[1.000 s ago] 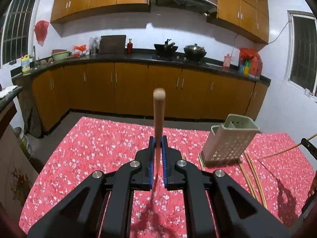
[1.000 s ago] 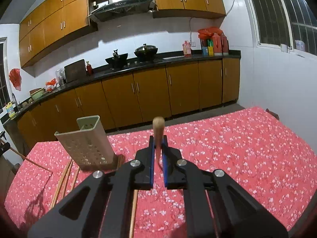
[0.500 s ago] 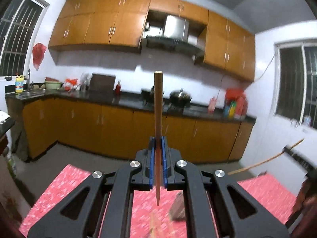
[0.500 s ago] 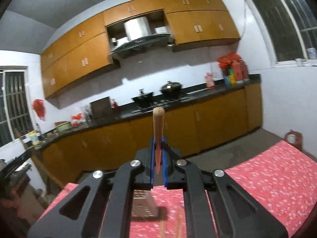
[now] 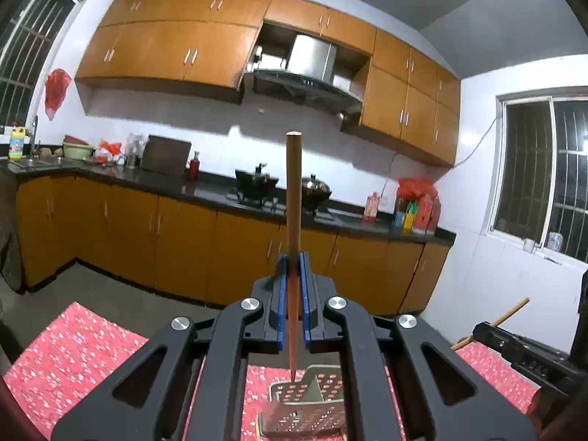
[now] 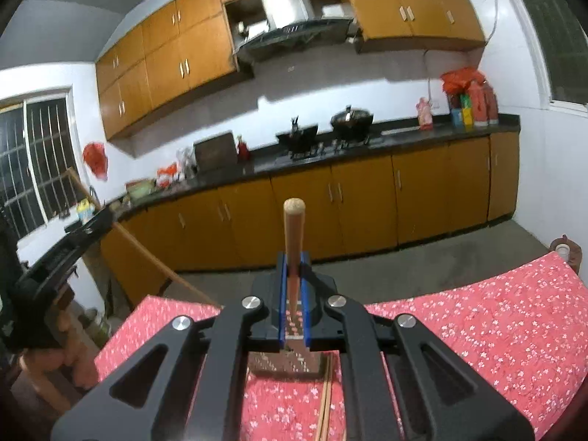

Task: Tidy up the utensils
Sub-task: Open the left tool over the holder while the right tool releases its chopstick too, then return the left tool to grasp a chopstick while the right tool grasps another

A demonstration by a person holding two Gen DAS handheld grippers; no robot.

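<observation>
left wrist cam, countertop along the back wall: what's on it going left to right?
Yellow bottle → green basin → dark cutting board → red bottle → black wok → lidded pot → pink bottle → red bag cluster. The held chopstick crosses the view between wok and pot.

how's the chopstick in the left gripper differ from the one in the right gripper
The left gripper holds its chopstick with a long length standing above the jaws; the right gripper shows a shorter stub of its chopstick. The left one's tip hangs over the perforated holder; the right one's tip is hidden. Both are wooden, upright and clamped.
</observation>
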